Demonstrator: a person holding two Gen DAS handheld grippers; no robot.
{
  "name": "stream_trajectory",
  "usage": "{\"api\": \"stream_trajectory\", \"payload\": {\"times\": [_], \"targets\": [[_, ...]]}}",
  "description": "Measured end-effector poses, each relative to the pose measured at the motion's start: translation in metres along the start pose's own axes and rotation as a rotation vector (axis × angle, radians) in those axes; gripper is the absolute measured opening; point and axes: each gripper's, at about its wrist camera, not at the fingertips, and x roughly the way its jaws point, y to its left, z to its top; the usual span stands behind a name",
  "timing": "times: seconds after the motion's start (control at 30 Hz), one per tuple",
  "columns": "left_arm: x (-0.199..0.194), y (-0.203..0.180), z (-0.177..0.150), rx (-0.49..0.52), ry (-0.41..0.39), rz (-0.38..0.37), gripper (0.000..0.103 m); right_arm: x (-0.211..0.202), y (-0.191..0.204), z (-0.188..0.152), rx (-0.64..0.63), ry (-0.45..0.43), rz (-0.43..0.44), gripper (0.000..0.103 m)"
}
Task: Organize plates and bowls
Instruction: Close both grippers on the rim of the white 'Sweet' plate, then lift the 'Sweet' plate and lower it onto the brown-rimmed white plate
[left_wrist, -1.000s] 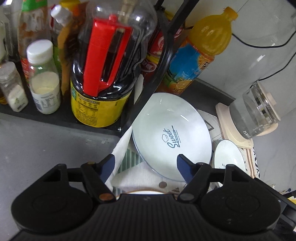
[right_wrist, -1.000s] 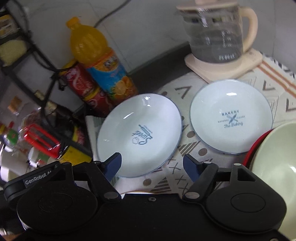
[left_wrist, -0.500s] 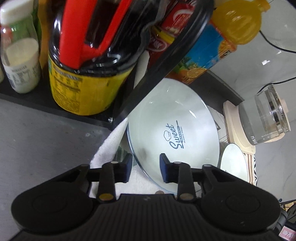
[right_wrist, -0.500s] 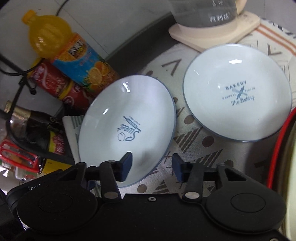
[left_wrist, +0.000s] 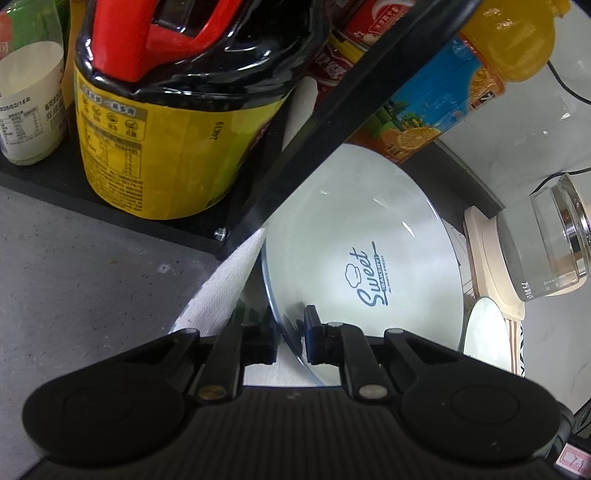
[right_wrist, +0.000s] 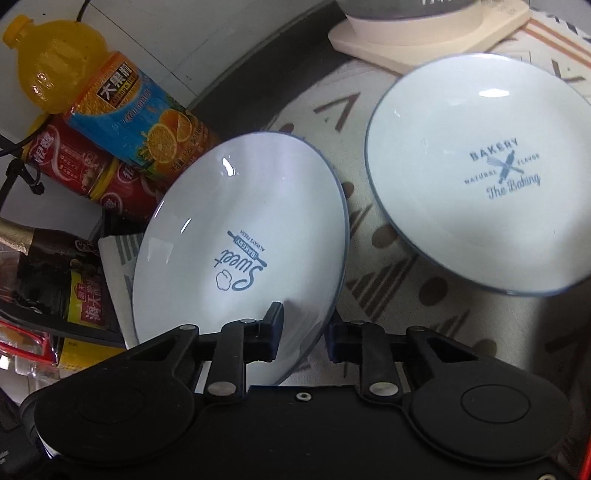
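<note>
At lower centre, the left gripper (left_wrist: 290, 334) and right gripper (right_wrist: 306, 330) each clamped opposite rims of the "Sweet" plate (right_wrist: 240, 236)

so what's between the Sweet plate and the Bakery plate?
Only a strip of patterned mat between the Sweet plate and Bakery plate; right wrist view shows it.

The Sweet plate (right_wrist: 240, 236) lies left of the Bakery plate (right_wrist: 480, 173) on the mat (right_wrist: 369, 236). Bottles (right_wrist: 122, 107) stand behind it; the kettle base (right_wrist: 424, 33) sits behind the Bakery plate.
</note>
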Motion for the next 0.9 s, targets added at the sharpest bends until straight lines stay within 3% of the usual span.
{"api": "stream_trajectory", "payload": {"times": [0.17,0.9], "targets": [[-0.013,-0.002,-0.002,0.009,-0.024,-0.005,0.011,-0.007,-0.001,-0.001,-0.022,-0.023,0.006,0.013],[-0.098,-0.018,-0.060,-0.015,-0.104,0.026,0.012,-0.090,-0.003,-0.037,-0.159,-0.075,0.064,0.014]]}}
